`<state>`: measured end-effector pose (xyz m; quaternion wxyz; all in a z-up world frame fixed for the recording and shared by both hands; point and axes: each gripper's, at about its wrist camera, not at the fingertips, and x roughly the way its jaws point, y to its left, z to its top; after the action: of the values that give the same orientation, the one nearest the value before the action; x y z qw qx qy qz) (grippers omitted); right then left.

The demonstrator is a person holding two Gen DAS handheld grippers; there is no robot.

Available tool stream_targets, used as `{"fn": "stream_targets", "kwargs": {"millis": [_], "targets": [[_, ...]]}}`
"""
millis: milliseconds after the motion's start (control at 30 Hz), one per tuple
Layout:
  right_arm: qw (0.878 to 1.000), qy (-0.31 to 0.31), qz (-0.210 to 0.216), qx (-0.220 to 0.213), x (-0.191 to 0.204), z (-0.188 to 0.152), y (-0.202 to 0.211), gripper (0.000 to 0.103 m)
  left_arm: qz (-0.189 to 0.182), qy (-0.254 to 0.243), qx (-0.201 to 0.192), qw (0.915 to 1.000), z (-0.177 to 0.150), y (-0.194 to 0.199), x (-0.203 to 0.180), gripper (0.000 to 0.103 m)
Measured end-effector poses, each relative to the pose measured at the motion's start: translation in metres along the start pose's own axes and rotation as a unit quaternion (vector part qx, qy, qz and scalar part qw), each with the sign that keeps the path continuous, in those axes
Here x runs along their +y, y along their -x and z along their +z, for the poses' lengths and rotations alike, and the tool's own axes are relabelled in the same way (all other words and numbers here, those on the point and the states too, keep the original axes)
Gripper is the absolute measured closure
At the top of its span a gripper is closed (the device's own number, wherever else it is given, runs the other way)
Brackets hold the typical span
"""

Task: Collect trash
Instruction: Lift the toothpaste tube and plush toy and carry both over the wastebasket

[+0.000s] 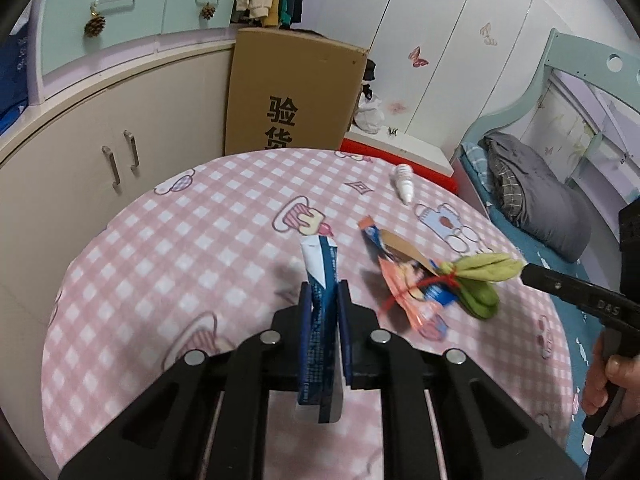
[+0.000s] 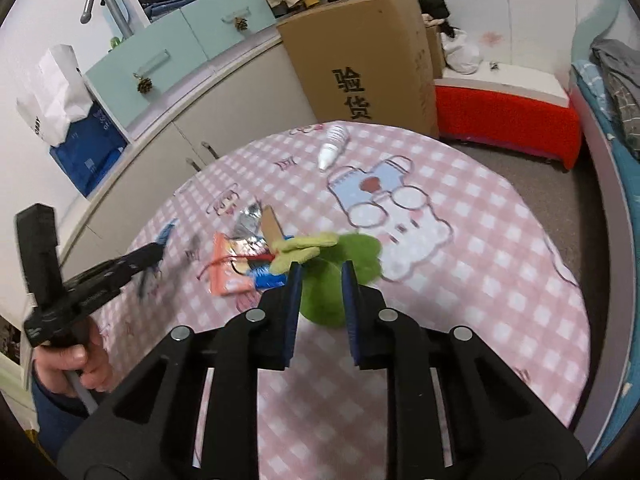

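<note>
My left gripper (image 1: 323, 286) is shut on a blue and white wrapper (image 1: 320, 320), held upright above the pink checked table (image 1: 180, 240). My right gripper (image 2: 321, 270) is shut on a green leafy bundle (image 2: 324, 300); a red string ties the bundle to orange snack wrappers (image 2: 230, 268) and a brown card (image 2: 270, 222). In the left wrist view the bundle (image 1: 480, 276) hangs from the right gripper's tip, with the wrappers (image 1: 404, 280) trailing over the table. A small white bottle (image 1: 404, 184) lies at the table's far side; it also shows in the right wrist view (image 2: 334, 144).
A tall cardboard box (image 1: 292, 92) stands behind the table beside beige cupboards (image 1: 100, 152). A red bench (image 2: 504, 120) and a bed (image 1: 532, 200) lie to the right. The left gripper and the hand holding it show at the left of the right wrist view (image 2: 92, 288).
</note>
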<state>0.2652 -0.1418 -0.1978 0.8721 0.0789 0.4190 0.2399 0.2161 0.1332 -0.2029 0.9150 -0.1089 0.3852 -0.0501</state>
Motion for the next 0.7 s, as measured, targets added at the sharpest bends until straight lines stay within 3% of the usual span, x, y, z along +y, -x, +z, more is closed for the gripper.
{"fn": "stream_targets", "kwargs": {"millis": [33,133,300,400,467,533,700], "targets": [[1.0,0.001,-0.001,-0.003,0.0,-0.001,0.001,0.032,-0.002,0.002,-0.002,1.0,-0.004,0.005,-0.001,0.091],[1.0,0.019,-0.007,-0.015,0.006,0.003,0.0,0.029,-0.003,0.008,-0.005,1.0,-0.011,0.017,-0.005,0.091],[0.997,0.063,-0.033,0.033,0.019,0.017,-0.052,0.03,-0.004,0.008,-0.013,0.9999,-0.016,0.032,-0.012,0.091],[0.996,0.07,-0.018,0.057,0.023,0.015,-0.074,0.068,0.0,0.005,-0.013,0.9999,-0.017,0.037,-0.013,0.091],[0.996,0.074,-0.022,0.055,0.025,0.01,-0.075,0.078,0.001,0.004,-0.013,0.9999,-0.017,0.038,-0.013,0.091],[0.997,0.063,-0.006,0.052,0.021,0.006,-0.068,0.083,0.001,0.006,-0.014,0.9999,-0.016,0.038,-0.015,0.091],[0.999,0.018,0.034,0.008,0.0,0.0,-0.028,0.084,-0.009,0.004,-0.021,0.9997,-0.012,0.04,-0.029,0.091]]}}
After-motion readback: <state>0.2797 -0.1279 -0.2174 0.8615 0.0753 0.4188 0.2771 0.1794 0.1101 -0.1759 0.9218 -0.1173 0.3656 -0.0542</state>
